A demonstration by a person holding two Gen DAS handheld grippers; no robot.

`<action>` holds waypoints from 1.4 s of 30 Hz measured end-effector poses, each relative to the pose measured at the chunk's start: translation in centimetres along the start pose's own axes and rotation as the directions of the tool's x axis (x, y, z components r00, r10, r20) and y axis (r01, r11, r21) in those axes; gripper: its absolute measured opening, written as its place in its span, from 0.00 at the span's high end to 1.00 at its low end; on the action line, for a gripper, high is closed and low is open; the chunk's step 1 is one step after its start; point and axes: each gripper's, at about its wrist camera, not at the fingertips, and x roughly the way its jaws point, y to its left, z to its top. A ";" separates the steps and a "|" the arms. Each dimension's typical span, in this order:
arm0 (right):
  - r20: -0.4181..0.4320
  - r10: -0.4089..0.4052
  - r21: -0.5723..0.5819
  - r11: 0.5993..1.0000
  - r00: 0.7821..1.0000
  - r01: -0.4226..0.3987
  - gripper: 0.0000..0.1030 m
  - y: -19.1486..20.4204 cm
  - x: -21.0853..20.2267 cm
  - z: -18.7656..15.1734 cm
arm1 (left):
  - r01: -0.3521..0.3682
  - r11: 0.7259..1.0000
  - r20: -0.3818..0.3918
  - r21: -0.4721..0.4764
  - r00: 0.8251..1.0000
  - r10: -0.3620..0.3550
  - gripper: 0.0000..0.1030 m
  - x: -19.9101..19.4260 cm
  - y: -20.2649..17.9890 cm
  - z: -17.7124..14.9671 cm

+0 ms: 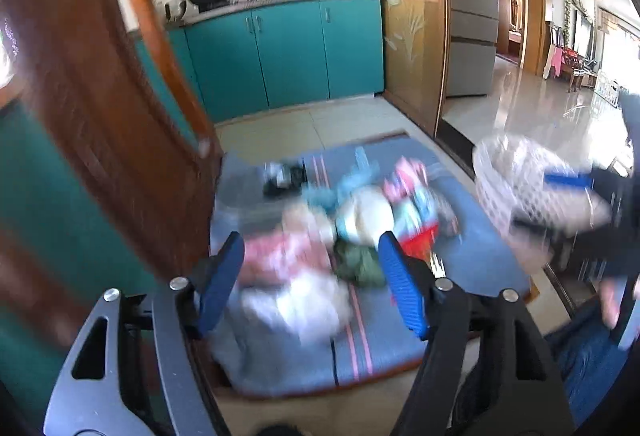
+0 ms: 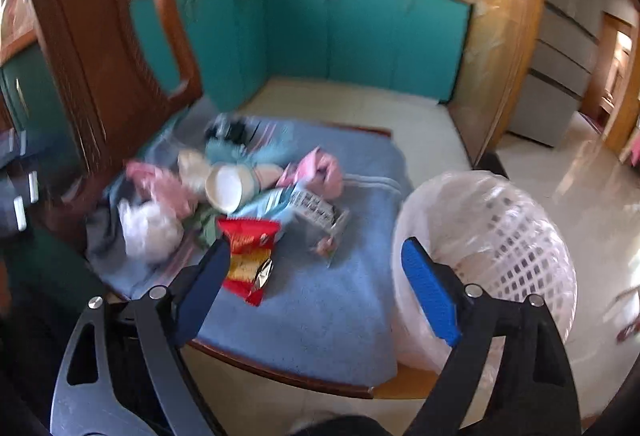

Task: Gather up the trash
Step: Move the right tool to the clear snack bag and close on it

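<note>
- Left gripper (image 1: 312,284) is released, nothing between its jaws; the trash pile (image 1: 340,228) lies just ahead on the blue cloth (image 1: 472,260).
- Right gripper (image 2: 316,288) is released, empty; the red snack bag (image 2: 248,256) lies just ahead by its left finger, the white basket (image 2: 520,236) to its right.

Teal cabinets (image 1: 288,48), wooden chair (image 2: 100,48), grey refrigerator (image 1: 472,16).

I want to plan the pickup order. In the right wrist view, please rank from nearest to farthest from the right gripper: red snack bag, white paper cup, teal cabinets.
1. Red snack bag: beside the gripper's left finger.
2. White paper cup: lying in the pile's middle.
3. Teal cabinets: against the back wall.
</note>
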 end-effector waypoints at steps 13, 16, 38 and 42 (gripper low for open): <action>-0.140 0.186 0.178 0.971 0.973 -0.160 0.21 -3.5 10.5 4.1 | 0.043 0.998 -0.106 -0.035 0.993 -0.047 0.15 10.1 1.3 2.2; -0.126 0.230 0.169 0.963 0.965 -0.208 0.10 -3.2 11.1 3.4 | 0.045 0.999 -0.107 0.022 0.993 -0.042 0.12 10.6 -0.1 1.8; -0.218 0.262 0.153 0.961 0.940 -0.232 0.29 -2.6 14.7 2.1 | 0.014 1.000 -0.104 -0.021 0.994 -0.016 0.08 10.7 1.2 1.4; -0.204 0.259 0.129 0.963 0.944 -0.237 0.43 -2.4 14.0 2.1 | 0.015 0.999 -0.114 -0.044 0.993 -0.020 0.08 10.7 1.9 1.1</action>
